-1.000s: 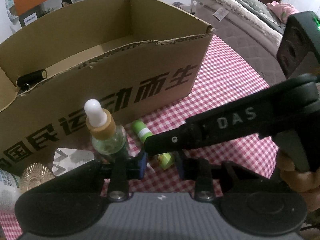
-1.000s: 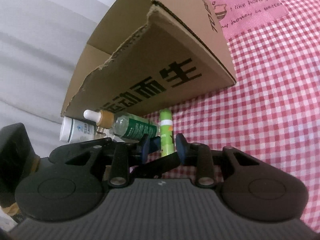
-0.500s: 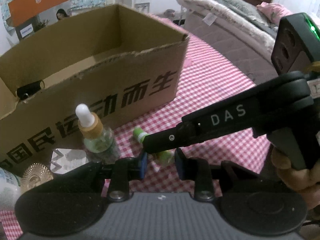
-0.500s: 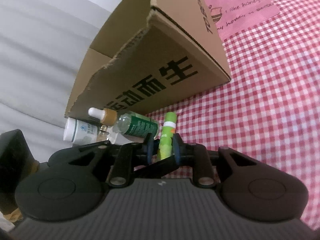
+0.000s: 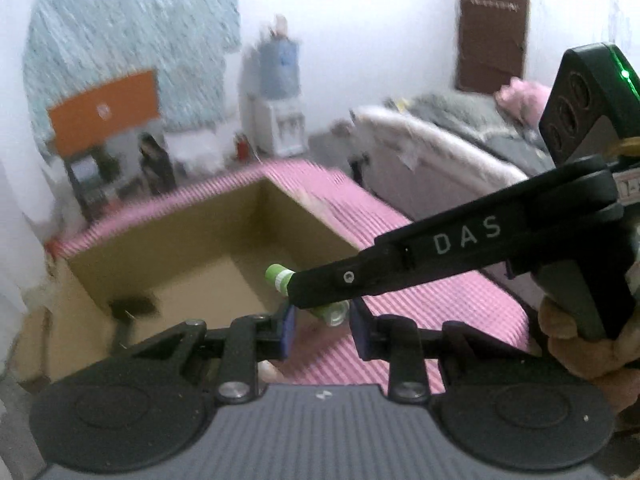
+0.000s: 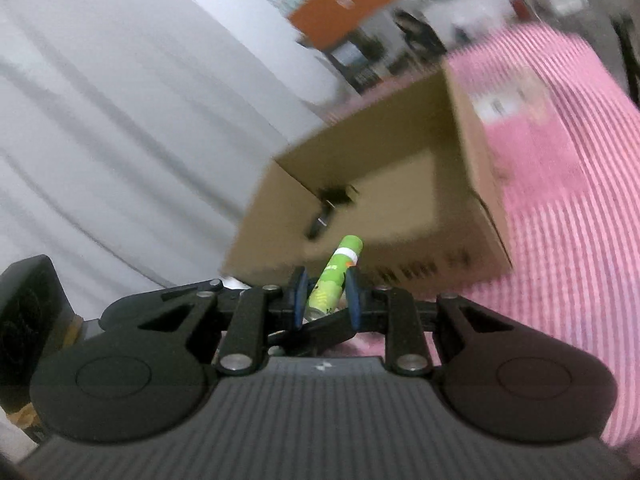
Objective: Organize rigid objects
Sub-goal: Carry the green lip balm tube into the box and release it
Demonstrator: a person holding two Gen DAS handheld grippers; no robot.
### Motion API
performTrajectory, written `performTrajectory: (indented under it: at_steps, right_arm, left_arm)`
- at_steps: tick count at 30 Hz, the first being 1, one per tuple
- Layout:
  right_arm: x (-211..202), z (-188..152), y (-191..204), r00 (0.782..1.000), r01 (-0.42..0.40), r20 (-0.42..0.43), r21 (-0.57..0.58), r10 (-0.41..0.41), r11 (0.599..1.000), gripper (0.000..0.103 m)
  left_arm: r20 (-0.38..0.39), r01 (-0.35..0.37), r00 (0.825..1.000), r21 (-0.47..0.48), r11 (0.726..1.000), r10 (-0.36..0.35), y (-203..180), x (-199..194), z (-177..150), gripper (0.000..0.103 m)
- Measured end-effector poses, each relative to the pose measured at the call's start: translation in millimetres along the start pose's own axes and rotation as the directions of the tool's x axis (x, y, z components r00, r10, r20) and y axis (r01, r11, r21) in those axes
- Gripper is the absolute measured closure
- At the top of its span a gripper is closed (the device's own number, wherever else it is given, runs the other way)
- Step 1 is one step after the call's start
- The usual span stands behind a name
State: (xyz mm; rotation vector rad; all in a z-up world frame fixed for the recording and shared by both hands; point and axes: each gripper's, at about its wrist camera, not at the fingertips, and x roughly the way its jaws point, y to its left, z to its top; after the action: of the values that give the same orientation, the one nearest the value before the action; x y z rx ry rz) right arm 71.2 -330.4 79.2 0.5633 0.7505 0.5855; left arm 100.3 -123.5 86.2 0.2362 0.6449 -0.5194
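Observation:
My right gripper (image 6: 323,294) is shut on a green tube with a white band (image 6: 336,274) and holds it in the air, just before the near wall of the open cardboard box (image 6: 400,216). In the left wrist view the right gripper (image 5: 320,292) reaches in from the right with the green tube (image 5: 278,276) sticking out over the box (image 5: 192,240). My left gripper (image 5: 322,330) is open and empty, just below the tube. A dark object (image 5: 130,306) lies on the box floor; it also shows in the right wrist view (image 6: 334,200). Both views are blurred.
The box stands on a red-and-white checked tablecloth (image 5: 440,304), (image 6: 568,240). A white curtain (image 6: 120,140) hangs to the left. A bed (image 5: 460,144) and a water dispenser (image 5: 278,100) stand beyond the table.
My right gripper has closed on the green tube and lifted it off the cloth up to the box's rim. Both cameras have risen; the dropper bottle and other items have left the view.

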Motion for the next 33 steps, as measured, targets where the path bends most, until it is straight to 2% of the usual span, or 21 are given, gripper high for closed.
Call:
performTrajectory:
  at_steps: [3,5,7,10,13,15,20,23,26,33]
  right_arm:
    - [13,24,26,0.999,-0.038,0.005,-0.077,0.038,0.996,0.083]
    - [30,42,39,0.998,-0.066,-0.02,-0.108,0.065,0.992,0.083]
    - [54,60,46,0.994,-0.095,-0.066,-0.118,0.088,0.989,0.083]
    - [105,84,50,0.98,-0.117,-0.172,-0.088,0.101,0.989,0.083]
    - [166,100,41,0.951,-0.113,-0.292,-0.01,0.105,0.994,0.083]
    - [202,107,34,0.926,-0.095,-0.361,0.05,0.107,0.994,0.083]
    - [261,105,21,0.878,-0.028,-0.469,0.144,0.093,0.989,0.084]
    - [274,101,17,0.862,-0.014,-0.497,0.168,0.097,0.986,0.084]
    - [279,98,16,0.852,-0.011,-0.512,0.194,0.111,0.981,0.084]
    - [279,99,6,0.855,-0.022,-0.501,0.219,0.131,0.975,0.083]
  left_arm:
    - [0.041,-0.058,0.997,-0.018,0.998,0.059,21,-9,15,0.073]
    - [0.035,-0.096,0.995,-0.041,0.995,0.098,40,-11,22,0.073]
    - [0.006,-0.121,0.993,-0.069,0.99,0.122,60,-5,26,0.073]
    - [-0.089,-0.133,0.989,-0.138,0.982,0.122,99,21,30,0.073]
    - [-0.187,-0.148,0.976,-0.187,0.971,0.113,138,48,26,0.073]
    - [-0.252,-0.166,0.961,-0.206,0.964,0.112,157,70,23,0.073]
    - [-0.345,-0.208,0.93,-0.209,0.956,0.127,185,94,8,0.073]
    - [-0.362,-0.222,0.921,-0.197,0.955,0.14,189,100,3,0.073]
    - [-0.363,-0.226,0.921,-0.197,0.954,0.143,191,97,1,0.073]
    - [-0.315,-0.235,0.934,-0.181,0.955,0.17,184,87,9,0.071]
